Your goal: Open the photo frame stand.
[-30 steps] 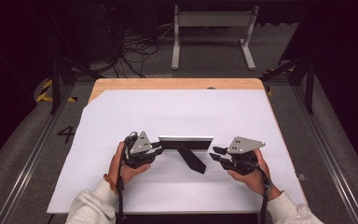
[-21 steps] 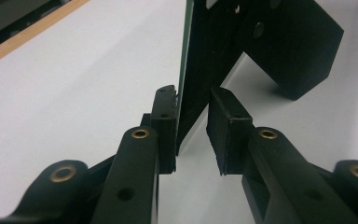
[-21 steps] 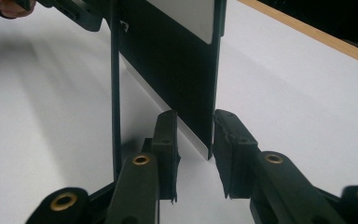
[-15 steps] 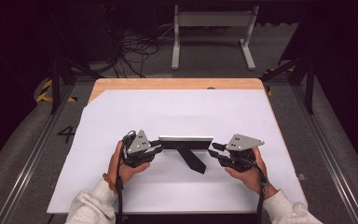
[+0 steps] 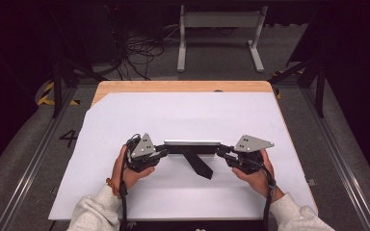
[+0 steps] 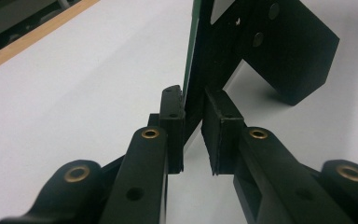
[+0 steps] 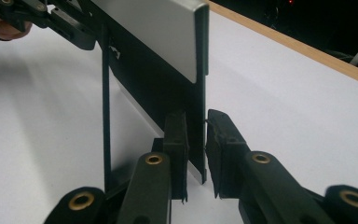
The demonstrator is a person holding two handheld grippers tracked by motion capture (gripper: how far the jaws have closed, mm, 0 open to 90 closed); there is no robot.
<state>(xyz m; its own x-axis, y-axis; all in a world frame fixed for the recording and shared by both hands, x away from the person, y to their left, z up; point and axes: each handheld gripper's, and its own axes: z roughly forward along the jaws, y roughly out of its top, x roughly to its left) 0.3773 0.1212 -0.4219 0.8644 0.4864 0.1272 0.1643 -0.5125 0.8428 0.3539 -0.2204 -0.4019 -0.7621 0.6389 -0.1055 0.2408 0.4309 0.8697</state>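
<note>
The upper part of the upright frame (image 6: 214,46) is cut off by the top edge of the left gripper view, beyond the jaws. Whether the pads (image 6: 175,116) of the left gripper (image 6: 193,135) are pressed on the frame's edge between them cannot be told; a slight gap seems to be seen at one side. In the right gripper view the frame's far end is cut off at the top left, and contact of the right gripper (image 7: 196,154) with the edge between its jaws cannot be settled
</note>
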